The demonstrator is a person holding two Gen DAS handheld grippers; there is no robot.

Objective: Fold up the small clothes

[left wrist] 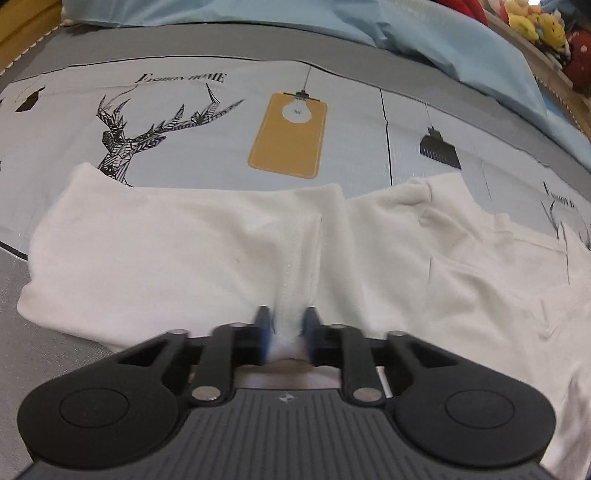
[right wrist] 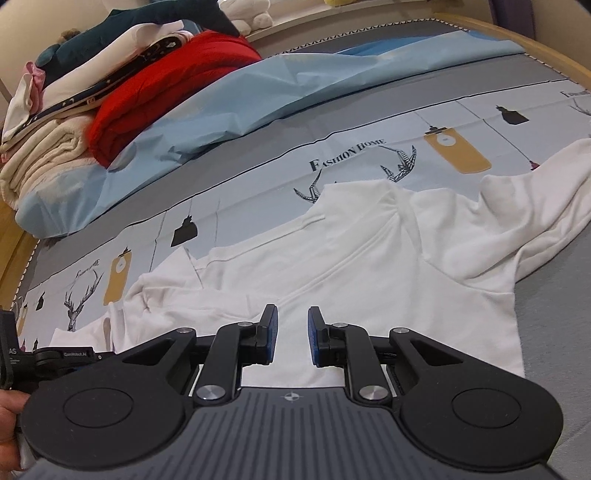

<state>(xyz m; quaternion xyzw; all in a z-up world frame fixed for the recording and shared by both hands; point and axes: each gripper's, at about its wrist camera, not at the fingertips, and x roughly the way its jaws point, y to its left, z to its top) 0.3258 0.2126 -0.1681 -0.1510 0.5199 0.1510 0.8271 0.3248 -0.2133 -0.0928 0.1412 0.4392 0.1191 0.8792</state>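
A small white long-sleeved top (right wrist: 369,258) lies spread on the printed bedsheet, collar toward the far side. In the left wrist view the same white top (left wrist: 166,258) lies with a folded sleeve across it. My left gripper (left wrist: 287,332) is shut on a bunched fold of the top's near edge, white cloth pinched between the blue pads. My right gripper (right wrist: 292,328) is open, its blue pads (right wrist: 271,328) just above the top's lower hem with cloth showing in the gap. The left gripper's body (right wrist: 44,360) shows at the far left of the right wrist view.
The grey and pale blue bedsheet (left wrist: 332,147) has deer and lamp prints. A light blue quilt (right wrist: 221,96) lies along the far side. A pile of folded clothes, red (right wrist: 155,85) and cream, sits at the back left. Soft toys (left wrist: 535,26) sit at the back right.
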